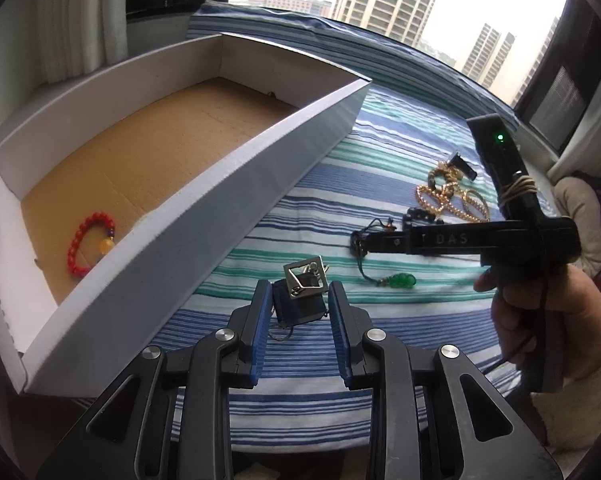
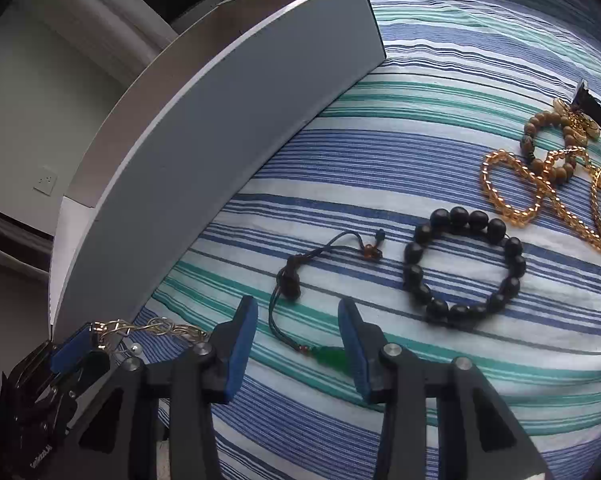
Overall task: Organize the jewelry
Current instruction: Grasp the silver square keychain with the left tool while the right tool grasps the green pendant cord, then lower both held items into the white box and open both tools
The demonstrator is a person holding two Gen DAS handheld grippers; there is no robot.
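Trouble is likeliest at your right gripper: its blue pads stand apart and press on nothing, with the dark cord of the green pendant necklace running between them in the lower middle of the right wrist view. The pendant itself lies against the inner face of the right-hand pad, so closing there may catch only the thin cord or a fold of the striped bedsheet, and the stone could slip out or swing on the lift. The black bead bracelet sits just right of that pad, apart from the cord but near enough to be nudged.

Your left gripper holds a small dark card carrying a silver chain piece, low in the middle of the left wrist view; the card looks loosely pinched and could tip out. The white box fills the left of that view, a red bead bracelet already inside at its lower left.
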